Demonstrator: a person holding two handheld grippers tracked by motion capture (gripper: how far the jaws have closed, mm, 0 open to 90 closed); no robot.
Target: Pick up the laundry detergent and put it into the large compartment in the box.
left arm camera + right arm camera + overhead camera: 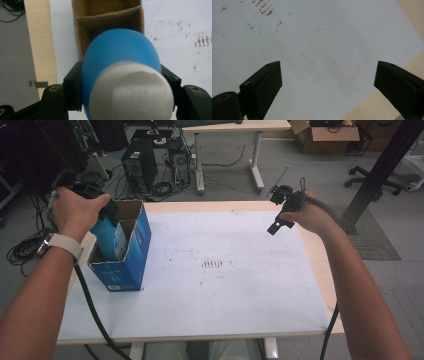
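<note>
A blue bottle (111, 236) with a white cap (131, 93) hangs partly inside an open blue cardboard box (131, 257) at the table's left. My left gripper (107, 212) is shut on the bottle just below the cap, its black jaws pressing on both sides. In the left gripper view the bottle (120, 52) points down into the box's brown divided interior (107, 17). My right gripper (280, 222) hovers over the far right of the white table sheet (225, 270), open, with nothing between its jaws; its own view shows the right gripper (327, 82) above bare sheet.
The box stands near the table's left edge. Faint brown smudges (212, 265) mark the sheet's middle. Wooden table edge (412, 15) shows beside the sheet at right. Beyond the table are computer towers (140, 165), cables, a second desk (230, 127) and cardboard boxes on the floor.
</note>
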